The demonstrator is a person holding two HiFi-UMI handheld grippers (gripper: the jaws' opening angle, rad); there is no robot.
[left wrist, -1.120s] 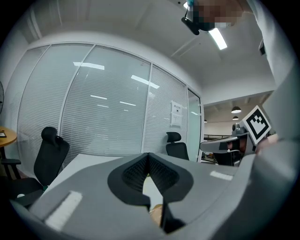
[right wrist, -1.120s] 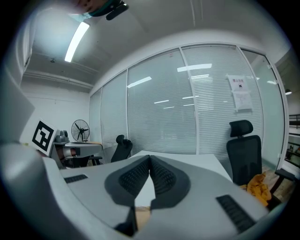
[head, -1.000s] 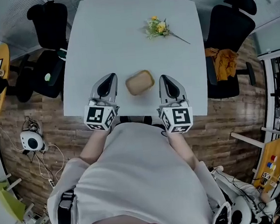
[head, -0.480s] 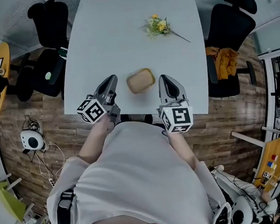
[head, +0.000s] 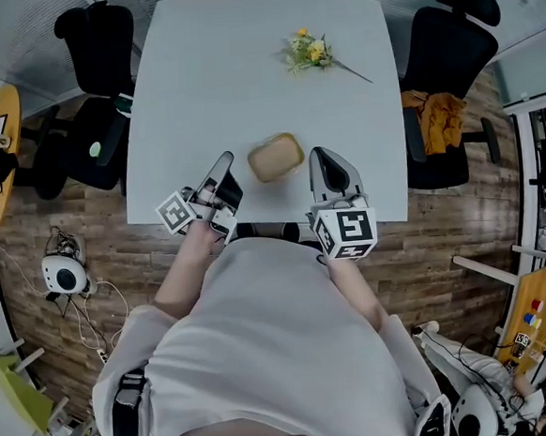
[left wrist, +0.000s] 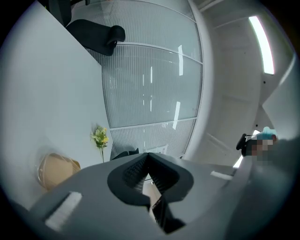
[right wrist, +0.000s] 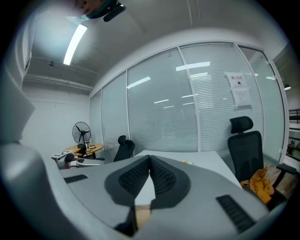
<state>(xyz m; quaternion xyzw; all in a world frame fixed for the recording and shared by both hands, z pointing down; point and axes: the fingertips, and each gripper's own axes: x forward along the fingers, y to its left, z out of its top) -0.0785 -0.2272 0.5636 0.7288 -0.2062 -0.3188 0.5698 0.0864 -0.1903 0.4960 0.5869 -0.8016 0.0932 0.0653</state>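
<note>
Head view: left gripper [head: 222,162] tilts toward the bowl [head: 276,157], right gripper [head: 322,154] just beside it; both clenched together, empty

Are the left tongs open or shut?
Shut. In the left gripper view the left tongs meet tip to tip, with nothing between them.

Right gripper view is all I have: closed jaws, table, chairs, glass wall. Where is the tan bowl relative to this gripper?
Observer: The tan bowl sits near the front edge of the white table, just left of the right gripper and apart from it.
Operator: And the other gripper?
Observer: The left gripper is on the bowl's other side, rolled sideways and angled toward it, jaws together, holding nothing.
Operator: Anything beyond the bowl?
Observer: Only yellow flowers lying farther back on the table.
</note>
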